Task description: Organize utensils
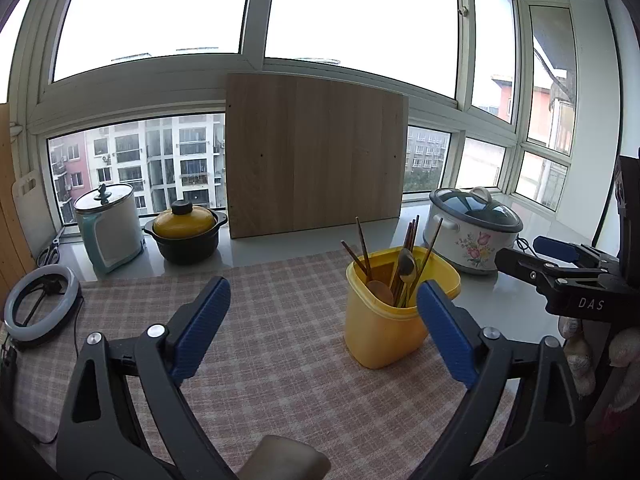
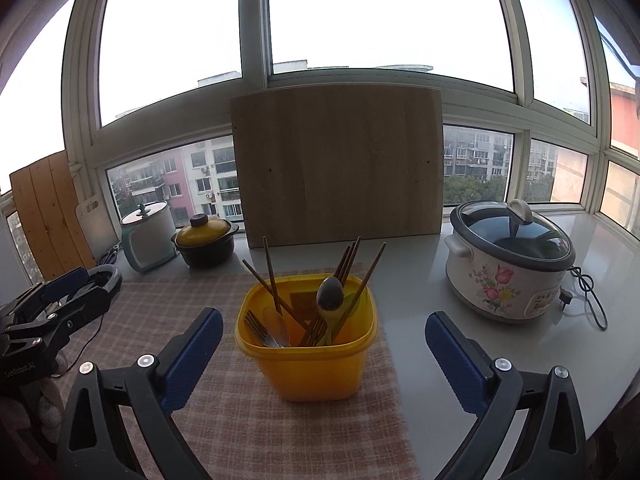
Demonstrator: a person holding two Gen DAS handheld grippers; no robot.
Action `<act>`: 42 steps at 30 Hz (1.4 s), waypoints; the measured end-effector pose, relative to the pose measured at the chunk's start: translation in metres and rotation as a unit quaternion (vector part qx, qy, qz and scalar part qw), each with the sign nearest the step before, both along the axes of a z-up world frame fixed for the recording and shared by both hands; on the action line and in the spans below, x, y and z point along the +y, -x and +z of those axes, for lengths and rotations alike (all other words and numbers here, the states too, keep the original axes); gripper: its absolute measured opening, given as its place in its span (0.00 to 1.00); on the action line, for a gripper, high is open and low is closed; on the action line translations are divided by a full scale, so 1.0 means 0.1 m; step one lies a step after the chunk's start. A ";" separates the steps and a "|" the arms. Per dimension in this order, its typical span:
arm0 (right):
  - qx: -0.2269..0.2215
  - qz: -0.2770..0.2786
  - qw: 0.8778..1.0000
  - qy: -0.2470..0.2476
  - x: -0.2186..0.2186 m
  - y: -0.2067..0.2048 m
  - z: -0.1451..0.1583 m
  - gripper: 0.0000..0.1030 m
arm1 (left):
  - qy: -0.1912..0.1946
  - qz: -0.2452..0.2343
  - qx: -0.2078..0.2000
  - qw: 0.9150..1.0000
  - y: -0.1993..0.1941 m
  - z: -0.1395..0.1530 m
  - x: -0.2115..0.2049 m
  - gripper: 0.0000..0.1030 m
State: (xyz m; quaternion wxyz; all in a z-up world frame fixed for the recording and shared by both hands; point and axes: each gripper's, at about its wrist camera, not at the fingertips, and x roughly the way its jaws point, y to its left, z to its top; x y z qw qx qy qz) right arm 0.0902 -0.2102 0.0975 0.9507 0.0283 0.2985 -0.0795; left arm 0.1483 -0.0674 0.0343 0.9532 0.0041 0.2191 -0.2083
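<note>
The yellow container of upright utensils is centred ahead of the right gripper, nearer than the left gripper; both are spread, empty.

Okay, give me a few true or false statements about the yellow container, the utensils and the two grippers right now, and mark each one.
1. The yellow container holds chopsticks and spoons. True.
2. The right gripper grips a spoon. False: its jaws stand open and empty.
3. The left gripper is shut. False: it is wide open.
4. The container stands on the checked cloth. True.
5. The flowered cooker has no lid. False: a glass lid covers it.
</note>
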 end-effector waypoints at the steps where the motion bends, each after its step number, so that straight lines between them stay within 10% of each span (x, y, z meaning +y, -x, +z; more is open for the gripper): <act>1: -0.002 -0.001 1.000 0.003 0.02 0.01 0.01 1.00 | -0.005 0.003 -0.006 1.000 0.05 0.00 0.00 0.99; 42: -0.023 -0.015 1.000 0.004 0.24 0.19 -0.02 1.00 | -0.018 0.049 0.000 0.999 0.34 -0.05 0.15 1.00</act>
